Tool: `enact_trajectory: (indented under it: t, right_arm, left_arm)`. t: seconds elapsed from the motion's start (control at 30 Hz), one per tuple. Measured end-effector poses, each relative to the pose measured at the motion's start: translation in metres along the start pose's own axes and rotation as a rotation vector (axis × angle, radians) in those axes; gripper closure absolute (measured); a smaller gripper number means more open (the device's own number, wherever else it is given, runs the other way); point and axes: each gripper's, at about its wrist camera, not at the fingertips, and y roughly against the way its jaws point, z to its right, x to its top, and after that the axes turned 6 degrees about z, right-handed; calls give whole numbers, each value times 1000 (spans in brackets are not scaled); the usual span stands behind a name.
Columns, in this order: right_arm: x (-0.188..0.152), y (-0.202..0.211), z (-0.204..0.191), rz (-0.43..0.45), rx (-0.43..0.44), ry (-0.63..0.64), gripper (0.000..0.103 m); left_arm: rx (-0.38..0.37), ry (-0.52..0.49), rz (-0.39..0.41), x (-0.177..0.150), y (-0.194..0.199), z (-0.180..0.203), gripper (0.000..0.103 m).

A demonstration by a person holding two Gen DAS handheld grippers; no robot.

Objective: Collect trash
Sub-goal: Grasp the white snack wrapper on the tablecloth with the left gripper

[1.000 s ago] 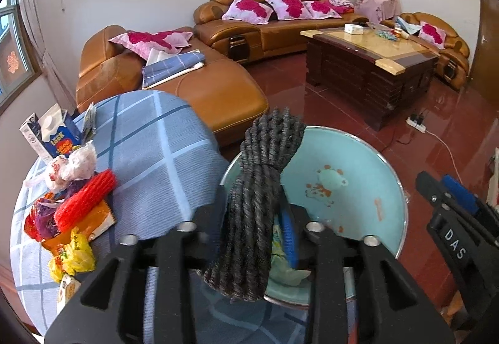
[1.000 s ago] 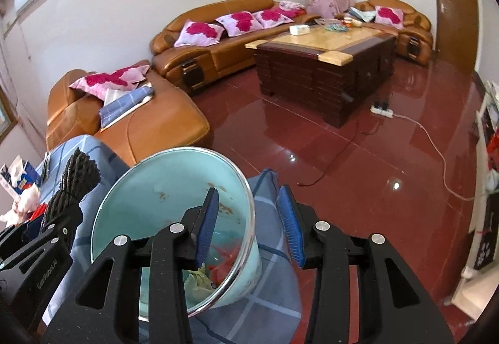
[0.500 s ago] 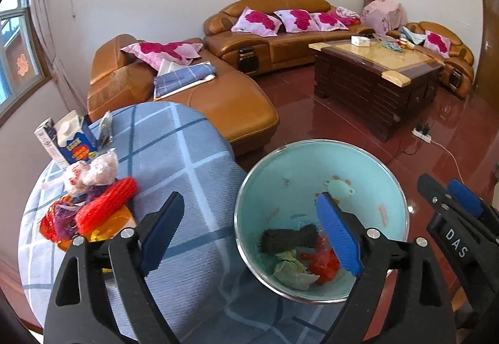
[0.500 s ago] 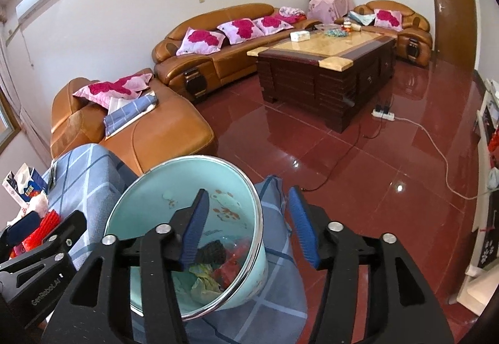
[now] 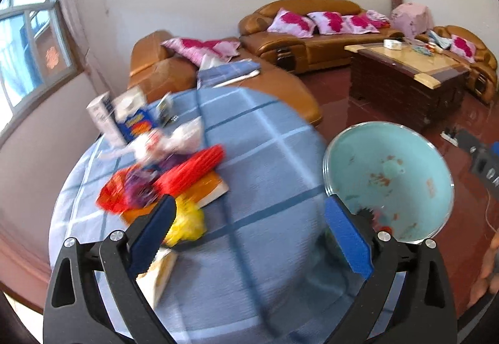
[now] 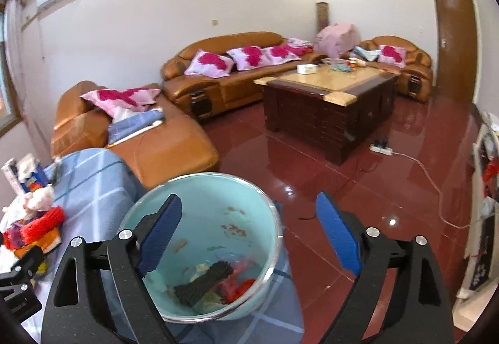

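A light-blue basin stands at the right edge of a round table with a blue checked cloth. A dark rope bundle lies in it on other scraps. A pile of trash lies on the table's left: a red mesh roll, a yellow wrapper, orange and purple packets, a white bag. My left gripper is open and empty over the cloth, between pile and basin. My right gripper is open and empty over the basin's near rim.
A blue and white tissue box stands at the table's far left. Brown leather sofas and a dark wooden coffee table stand beyond, on a red glossy floor with a power strip.
My left gripper opened and let the dark rope bundle drop into the basin, then swung left toward the trash pile. My right gripper opened wider and rose slightly.
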Motion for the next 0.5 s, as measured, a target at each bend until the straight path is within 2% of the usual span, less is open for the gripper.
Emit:
enact_trajectory:
  t: [0.3, 0.47, 0.5]
  right_arm:
    - [-6, 9, -36, -41, 117, 103, 17]
    - [-14, 14, -57, -71, 164, 159, 18]
    - [-16, 16, -62, -73, 175, 173, 21]
  left_arm:
    - [118, 95, -32, -33, 13, -81, 9]
    - [126, 153, -77, -55, 11, -117, 10]
    - [124, 162, -85, -59, 10, -123, 10]
